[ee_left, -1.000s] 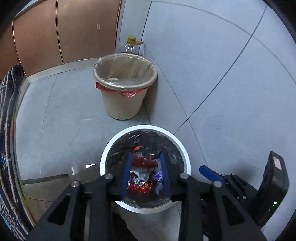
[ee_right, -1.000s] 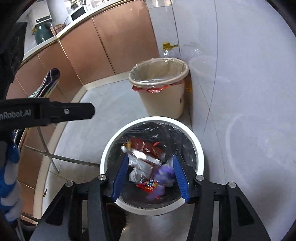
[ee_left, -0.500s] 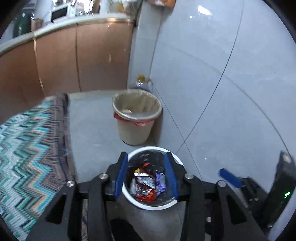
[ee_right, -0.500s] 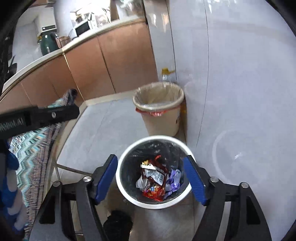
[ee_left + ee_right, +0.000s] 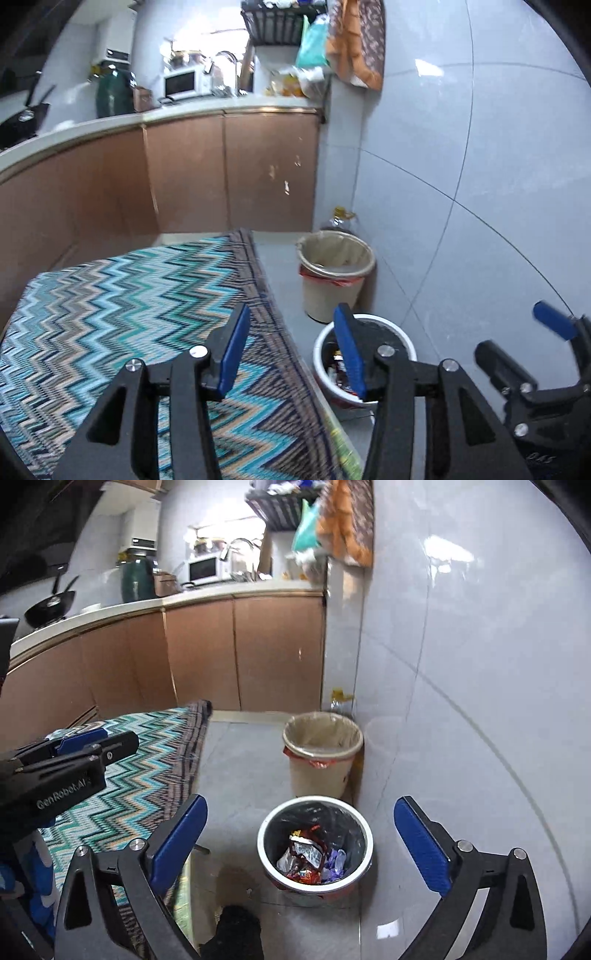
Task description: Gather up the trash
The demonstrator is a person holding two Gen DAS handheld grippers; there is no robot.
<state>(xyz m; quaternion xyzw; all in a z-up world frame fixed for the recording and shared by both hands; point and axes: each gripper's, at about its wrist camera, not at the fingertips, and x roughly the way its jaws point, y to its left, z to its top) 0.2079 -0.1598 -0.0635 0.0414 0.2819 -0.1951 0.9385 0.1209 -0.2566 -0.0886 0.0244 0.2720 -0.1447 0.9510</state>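
Both our grippers have lifted away from the white bin [image 5: 314,843]. A second ago it filled the space between our fingers; now it sits well below and ahead of them. The right gripper [image 5: 301,840] has just been opening and its fingers stand wide with nothing between them. The left gripper [image 5: 291,350] has also been opening and is partly spread, empty, over the zigzag cloth [image 5: 110,302]. The wrappers [image 5: 312,858] lie inside the bin, so we judge this drop done. The tan bin [image 5: 321,753] stands just beyond.
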